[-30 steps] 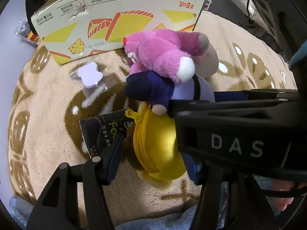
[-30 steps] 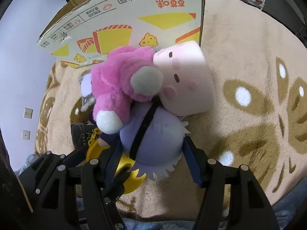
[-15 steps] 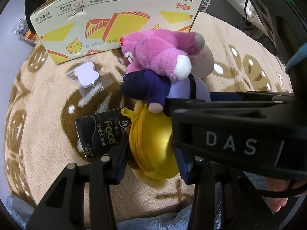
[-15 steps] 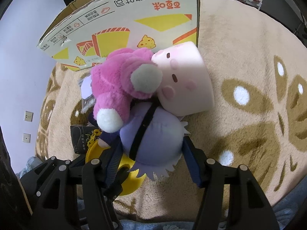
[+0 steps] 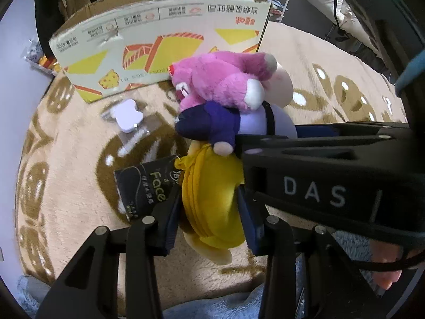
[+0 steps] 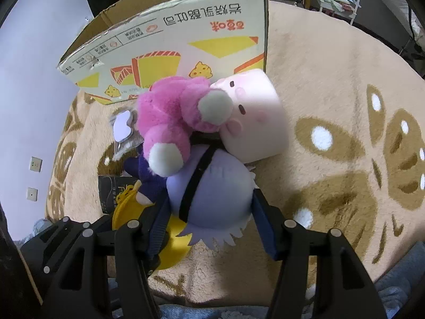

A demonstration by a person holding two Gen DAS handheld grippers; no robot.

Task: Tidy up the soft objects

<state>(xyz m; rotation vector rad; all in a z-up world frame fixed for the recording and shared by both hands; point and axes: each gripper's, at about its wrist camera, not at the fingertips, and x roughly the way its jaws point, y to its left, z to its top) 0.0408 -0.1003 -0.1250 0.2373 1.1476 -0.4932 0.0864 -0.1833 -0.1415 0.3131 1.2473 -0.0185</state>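
Observation:
A pile of plush toys lies on the beige rug in front of a cardboard box (image 5: pixel 159 45) (image 6: pixel 170 42). My left gripper (image 5: pixel 209 212) is shut on a yellow plush (image 5: pixel 212 199) at the pile's near end. My right gripper (image 6: pixel 209 212) is shut on a lavender plush (image 6: pixel 212 188) with a black strap. A pink plush bear (image 5: pixel 225 85) (image 6: pixel 175 117) lies on top. A pale pink pig-faced cushion (image 6: pixel 252 122) leans behind it. A dark purple plush part (image 5: pixel 209 125) sits between the pink and yellow toys. The right gripper's body crosses the left wrist view (image 5: pixel 318 180).
A black "Face" packet (image 5: pixel 140 186) lies on the rug left of the yellow plush. A small lavender item in a clear bag (image 5: pixel 127 117) (image 6: pixel 122 127) lies near the box. The rug (image 6: pixel 345 106) stretches to the right. Shelves and clutter stand behind the box.
Both grippers have closed in on their toys: the left jaws now press the yellow plush, the right jaws the lavender plush. The views have shifted slightly, with the box a little lower in frame.

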